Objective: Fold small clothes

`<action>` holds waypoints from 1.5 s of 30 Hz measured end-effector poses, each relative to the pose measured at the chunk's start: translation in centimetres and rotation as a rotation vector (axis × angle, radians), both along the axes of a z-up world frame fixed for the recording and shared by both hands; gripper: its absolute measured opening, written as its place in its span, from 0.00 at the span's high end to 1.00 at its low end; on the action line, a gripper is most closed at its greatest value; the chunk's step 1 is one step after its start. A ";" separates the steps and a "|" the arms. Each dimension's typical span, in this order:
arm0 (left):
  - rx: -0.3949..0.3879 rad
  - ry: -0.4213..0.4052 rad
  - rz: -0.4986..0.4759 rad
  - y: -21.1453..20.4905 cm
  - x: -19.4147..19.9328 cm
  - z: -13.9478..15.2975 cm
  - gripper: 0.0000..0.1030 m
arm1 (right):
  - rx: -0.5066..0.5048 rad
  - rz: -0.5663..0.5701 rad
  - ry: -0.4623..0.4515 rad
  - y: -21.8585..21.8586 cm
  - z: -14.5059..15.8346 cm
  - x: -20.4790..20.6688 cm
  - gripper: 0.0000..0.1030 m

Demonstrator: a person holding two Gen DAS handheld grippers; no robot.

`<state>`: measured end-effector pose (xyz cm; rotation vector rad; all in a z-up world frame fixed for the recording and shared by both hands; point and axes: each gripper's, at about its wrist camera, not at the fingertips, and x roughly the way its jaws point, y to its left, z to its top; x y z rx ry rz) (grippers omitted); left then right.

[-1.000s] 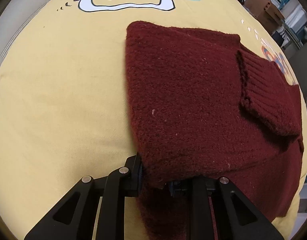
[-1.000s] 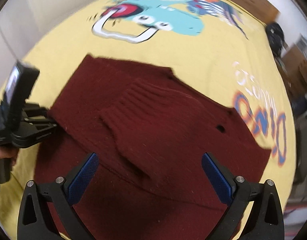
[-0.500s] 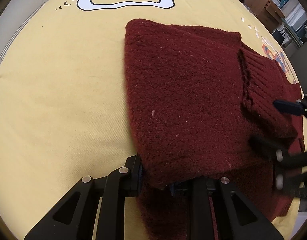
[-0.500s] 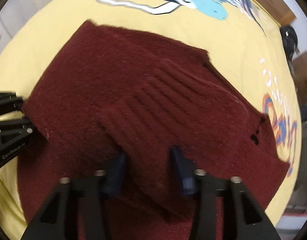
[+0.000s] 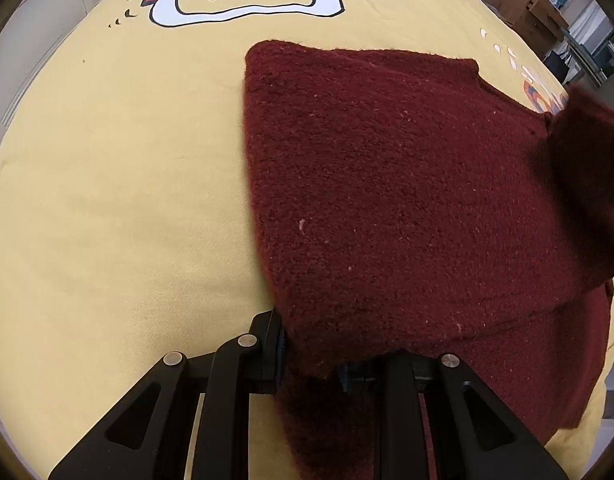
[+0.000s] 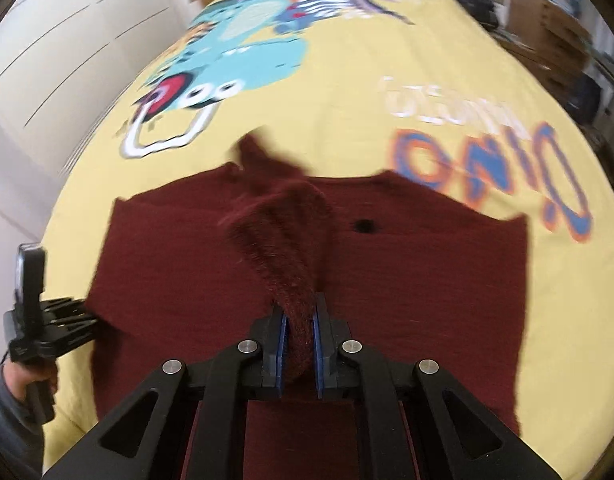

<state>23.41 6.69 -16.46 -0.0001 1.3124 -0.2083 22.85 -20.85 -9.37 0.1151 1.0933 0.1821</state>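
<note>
Dark red knit, a small sweater (image 6: 407, 280) lay spread on the yellow cartoon-print bedspread (image 6: 347, 80). The right gripper (image 6: 299, 344) had just closed its blue-padded jaws on the ribbed sleeve (image 6: 283, 240), lifting it above the body. The left gripper (image 5: 311, 360) pinched the sweater's near corner, held in a hand (image 6: 31, 376).

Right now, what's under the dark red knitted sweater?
The dark red knitted sweater lies on a yellow cartoon-print bedspread, which shows all around it. Whatever sits directly beneath the knit is covered. The right tool pinches a raised sleeve; the left tool clamps an edge.
</note>
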 end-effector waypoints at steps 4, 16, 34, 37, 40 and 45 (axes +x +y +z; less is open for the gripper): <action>0.039 -0.015 -0.024 -0.5 -0.3 0.4 0.83 | 0.017 -0.072 -0.002 -3.1 -0.4 -1.9 0.91; 0.071 -0.017 -0.020 -1.9 -0.3 0.0 0.83 | 0.039 -0.189 0.128 -6.8 -7.0 -4.4 0.89; 0.129 -0.074 0.111 -1.1 -3.5 3.7 0.13 | -0.127 -0.134 -0.005 -7.5 -1.8 -7.5 0.14; 0.142 -0.112 0.105 -1.7 -4.3 5.7 0.02 | -0.110 -0.095 -0.039 -5.8 -0.1 -7.2 0.00; 0.138 -0.163 0.073 -3.2 -4.8 7.8 0.01 | -0.096 -0.067 -0.052 -3.8 0.6 -6.3 0.00; 0.090 -0.213 0.013 -7.7 -4.6 9.0 0.01 | -0.123 -0.026 -0.028 0.0 -1.0 -3.6 0.00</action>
